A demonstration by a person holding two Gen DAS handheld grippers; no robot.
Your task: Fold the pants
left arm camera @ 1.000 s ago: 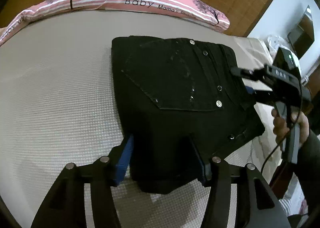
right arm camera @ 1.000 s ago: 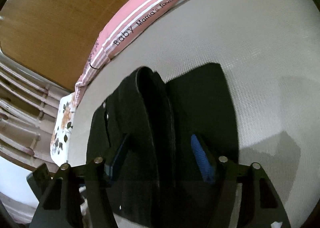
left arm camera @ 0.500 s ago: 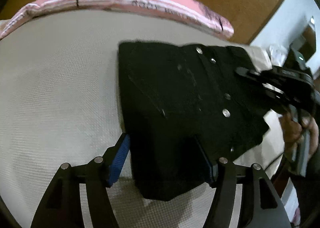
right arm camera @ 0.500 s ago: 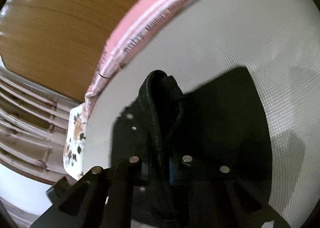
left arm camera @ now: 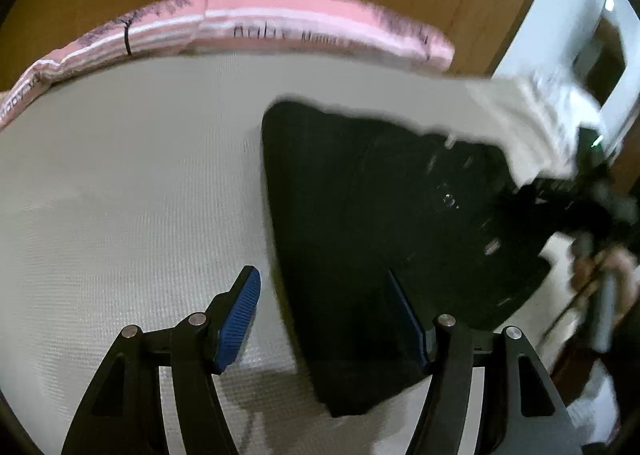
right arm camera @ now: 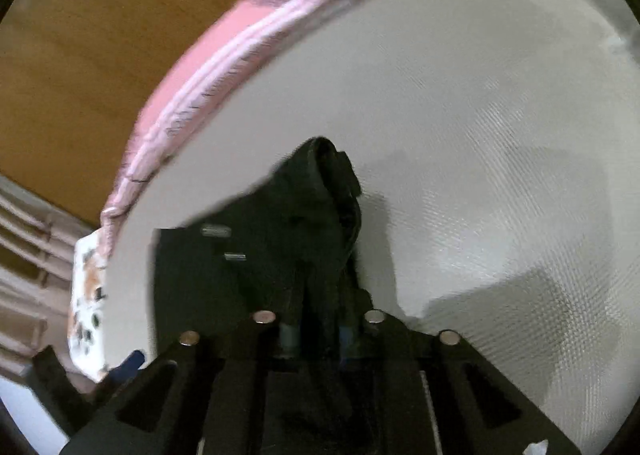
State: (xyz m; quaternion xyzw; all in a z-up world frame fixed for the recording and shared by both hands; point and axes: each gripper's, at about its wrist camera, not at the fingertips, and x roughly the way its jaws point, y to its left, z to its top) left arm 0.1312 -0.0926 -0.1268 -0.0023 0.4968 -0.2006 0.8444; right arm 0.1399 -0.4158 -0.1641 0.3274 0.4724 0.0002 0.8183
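Mattress (left arm camera: 120, 195) fills everything left of the left gripper (left arm camera: 324, 307), bare grey weave running out to a pink pillow (left arm camera: 280, 19) along the far edge against the wooden headboard. The left gripper's fingers (left arm camera: 240, 311) stand wide apart and hold nothing: the left finger sits over bare mattress, while the right one lies over or against the near edge of the folded black pants (left arm camera: 380, 223). So the pants lie ahead and to the right of these fingers, a compact dark bundle with its long axis running from close by the left gripper's fingers away toward the far right, where the studs and pocket show.

Further right, blurred at the frame's edge, the right gripper (right arm camera: 316, 335) meets the bundle's far end. In its own view the fingers are drawn in narrow, clamped on a raised ridge of the black cloth, which stands up straight ahead between them with the rest of the pants spreading to their left. The right hand is therefore the one in contact; any next fold or shift probably pivots on that pinch, with the left gripper free to close on the near edge.
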